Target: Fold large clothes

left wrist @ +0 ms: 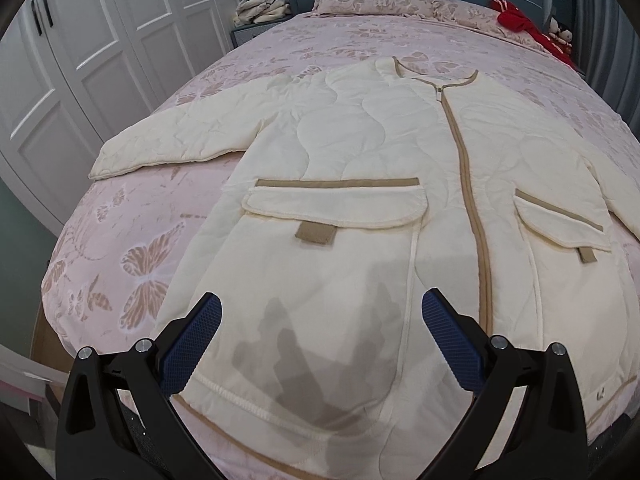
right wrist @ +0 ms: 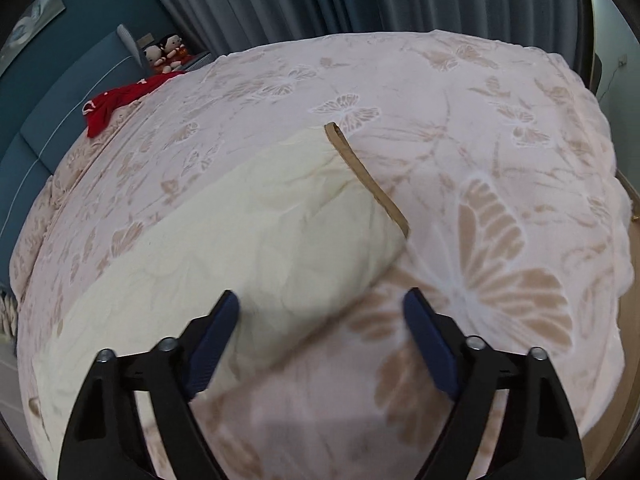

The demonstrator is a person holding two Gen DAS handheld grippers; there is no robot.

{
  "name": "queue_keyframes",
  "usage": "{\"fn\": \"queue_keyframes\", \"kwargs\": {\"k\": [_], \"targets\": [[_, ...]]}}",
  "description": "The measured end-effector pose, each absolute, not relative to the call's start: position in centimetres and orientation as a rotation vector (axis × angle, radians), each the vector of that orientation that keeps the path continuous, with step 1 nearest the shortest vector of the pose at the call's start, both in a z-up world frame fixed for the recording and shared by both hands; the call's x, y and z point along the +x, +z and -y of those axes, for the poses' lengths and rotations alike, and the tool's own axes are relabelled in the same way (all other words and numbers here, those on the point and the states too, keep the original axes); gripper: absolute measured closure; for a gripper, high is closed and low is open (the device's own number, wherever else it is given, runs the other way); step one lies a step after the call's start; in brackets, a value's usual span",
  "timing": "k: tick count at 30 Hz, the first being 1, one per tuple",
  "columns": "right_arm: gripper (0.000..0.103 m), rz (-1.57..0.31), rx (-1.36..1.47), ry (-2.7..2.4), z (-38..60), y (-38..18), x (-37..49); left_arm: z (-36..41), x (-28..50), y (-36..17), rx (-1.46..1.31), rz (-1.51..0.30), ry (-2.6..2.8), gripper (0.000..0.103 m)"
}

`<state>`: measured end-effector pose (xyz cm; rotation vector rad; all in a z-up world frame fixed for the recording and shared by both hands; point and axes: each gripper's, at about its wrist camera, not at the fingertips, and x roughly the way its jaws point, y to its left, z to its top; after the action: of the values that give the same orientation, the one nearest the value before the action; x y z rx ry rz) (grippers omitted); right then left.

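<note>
Jacket flat on the bed

Jacket (left wrist: 360, 168) lies zipped, sleeves spread, on the bed (left wrist: 132, 240). Left gripper (left wrist: 320, 312) gapes empty above its near hem; right gripper (right wrist: 320, 308), likewise wide and empty, hovers over a sleeve (right wrist: 248, 240). Far off: pillow (left wrist: 372, 0), red garment (left wrist: 516, 16), dolls (right wrist: 164, 54).

We see each gripper, left (left wrist: 320, 312) and right (right wrist: 320, 312): black angular arms, silver screw heads, blue textured finger pads (left wrist: 192, 344).

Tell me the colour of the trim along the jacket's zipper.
Tan, against the cream quilted jacket; the zipper trim shows best in the left wrist view.
</note>
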<state>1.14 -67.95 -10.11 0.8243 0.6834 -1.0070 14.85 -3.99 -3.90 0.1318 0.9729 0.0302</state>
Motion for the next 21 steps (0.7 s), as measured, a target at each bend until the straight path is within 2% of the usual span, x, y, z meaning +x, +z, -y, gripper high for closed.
{"fn": "queue_keyframes", "kwargs": {"k": [1, 2, 3, 4, 5, 6, 11, 16, 21], "targets": [[0.035, -0.682, 0.821, -1.002, 68.2, -10.0, 1.5, 4.0, 15.1, -3.9, 0.129, -0.97, 0.032, 0.005], [0.044, -0.684, 0.819, -0.995, 68.3, -9.9, 1.8, 3.9, 15.3, -3.9, 0.127, -0.966, 0.035, 0.005], [0.059, -0.687, 0.808, -0.99, 68.3, -9.7, 2.4, 3.9, 15.5, -3.8, 0.127, -0.962, 0.037, 0.005], [0.069, -0.684, 0.797, -0.984, 68.4, -9.4, 2.8, 3.9, 15.7, -3.8, 0.127, -0.96, 0.04, 0.005], [0.086, -0.681, 0.779, -0.969, 68.3, -8.8, 3.5, 3.8, 15.8, -3.8, 0.125, -0.958, 0.041, 0.005], [0.092, -0.674, 0.764, -0.959, 67.8, -8.1, 4.0, 3.7, 16.0, -3.8, 0.12, -0.956, 0.041, 0.005], [0.094, -0.56, 0.637, -0.808, 63.3, -1.8, 7.9, 3.4, 17.6, -3.2, 0.099, -0.932, 0.026, 0.005], [0.094, -0.51, 0.481, -0.477, 53.0, 4.8, 14.5, 3.4, 20.4, -1.1, 0.014, -0.898, -0.017, 0.005], [0.094, -0.548, 0.399, -0.166, 42.3, 6.3, 20.4, 2.5, 22.7, 0.8, -0.142, -0.881, -0.102, 0.005]]}}
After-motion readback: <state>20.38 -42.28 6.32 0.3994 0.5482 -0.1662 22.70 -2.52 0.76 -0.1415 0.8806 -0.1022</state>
